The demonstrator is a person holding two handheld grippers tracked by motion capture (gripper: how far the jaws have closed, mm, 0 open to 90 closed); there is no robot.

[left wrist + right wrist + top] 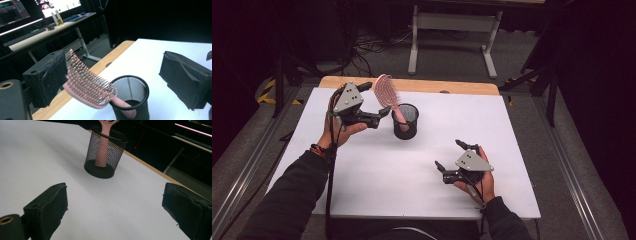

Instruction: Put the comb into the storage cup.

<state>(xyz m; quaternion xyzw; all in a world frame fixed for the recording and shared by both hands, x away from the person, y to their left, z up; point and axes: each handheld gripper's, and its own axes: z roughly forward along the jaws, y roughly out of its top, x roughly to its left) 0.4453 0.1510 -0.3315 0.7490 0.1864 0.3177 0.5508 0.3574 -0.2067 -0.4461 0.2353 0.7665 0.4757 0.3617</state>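
While a pink hairbrush stands handle-down in a black mesh cup, the person's two grippers sit apart over a white table. The cup stands upright toward the far middle of the table, and the brush leans out of it to the left, bristled head up in the air.

The left gripper is raised just beside that brush head. Its jaws are spread wide; in the left gripper view the brush lies right next to one padded jaw, bristles facing the gap, while the other jaw is well clear on the far side of the cup. Whether the near jaw touches the brush cannot be told.

The right gripper rests low near the front right of the table, well apart from the cup. Its jaws are also wide open, holding nothing. In the right gripper view, the cup shows ahead with the pink handle inside.
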